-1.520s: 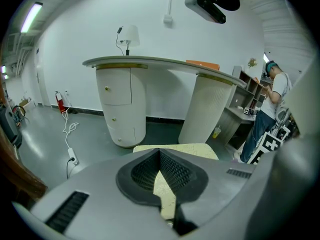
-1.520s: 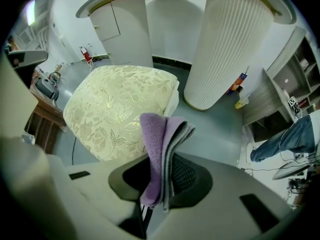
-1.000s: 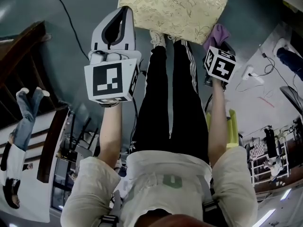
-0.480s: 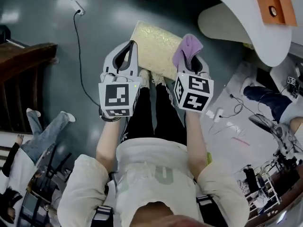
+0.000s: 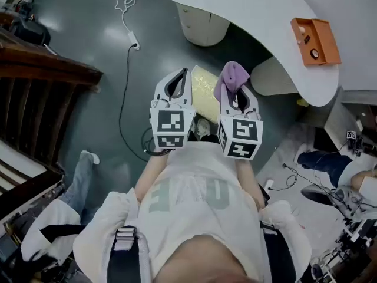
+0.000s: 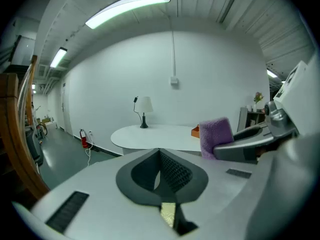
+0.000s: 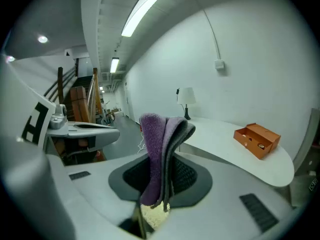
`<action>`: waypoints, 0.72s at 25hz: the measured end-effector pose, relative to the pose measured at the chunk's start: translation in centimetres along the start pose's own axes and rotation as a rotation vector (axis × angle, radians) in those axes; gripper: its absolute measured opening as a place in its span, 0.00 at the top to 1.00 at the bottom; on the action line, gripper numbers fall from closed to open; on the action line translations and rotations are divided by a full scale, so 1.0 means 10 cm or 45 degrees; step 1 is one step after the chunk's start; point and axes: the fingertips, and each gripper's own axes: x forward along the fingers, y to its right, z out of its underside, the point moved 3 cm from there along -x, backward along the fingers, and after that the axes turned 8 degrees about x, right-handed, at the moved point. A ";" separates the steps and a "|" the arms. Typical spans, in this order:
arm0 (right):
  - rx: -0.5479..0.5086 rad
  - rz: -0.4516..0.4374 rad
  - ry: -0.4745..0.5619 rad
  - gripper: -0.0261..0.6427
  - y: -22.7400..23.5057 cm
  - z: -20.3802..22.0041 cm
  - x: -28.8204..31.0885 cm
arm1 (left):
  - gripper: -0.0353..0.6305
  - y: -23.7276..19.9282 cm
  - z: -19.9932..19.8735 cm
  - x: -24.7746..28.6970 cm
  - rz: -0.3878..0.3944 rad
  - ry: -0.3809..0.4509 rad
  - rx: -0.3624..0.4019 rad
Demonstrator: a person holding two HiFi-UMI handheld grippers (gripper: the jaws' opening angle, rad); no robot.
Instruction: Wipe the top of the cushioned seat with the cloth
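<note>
right tool (image 5: 236, 94) raised, purple cloth (image 5: 231, 75) folded

**Left gripper (image 5: 180, 73), right gripper (image 5: 236, 94).** Each of your grippers is a smooth white shell, forked round a teardrop-shaped opening. At the 6 o'clock end of each shell sits a white cube printed with black square markers. The left cube (image 5: 172, 128) and the right cube (image 5: 240, 137) carry different patterns. In the left gripper view your fingers (image 6: 172, 170) are dark grey with a fine ribbed grid, set in a dark collar. Black slotted strips (image 6: 68, 211) lie at 8 and 3 o'clock of them. You wear a white short-sleeved shirt (image 5: 194, 217) with pale green lettering, and black shoulder straps (image 5: 118, 261) with grey buckles.
</note>
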 end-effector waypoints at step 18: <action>-0.112 -0.114 0.042 0.83 -0.09 -0.01 -0.02 | 0.96 -0.02 -0.07 -0.34 -0.139 0.070 -0.018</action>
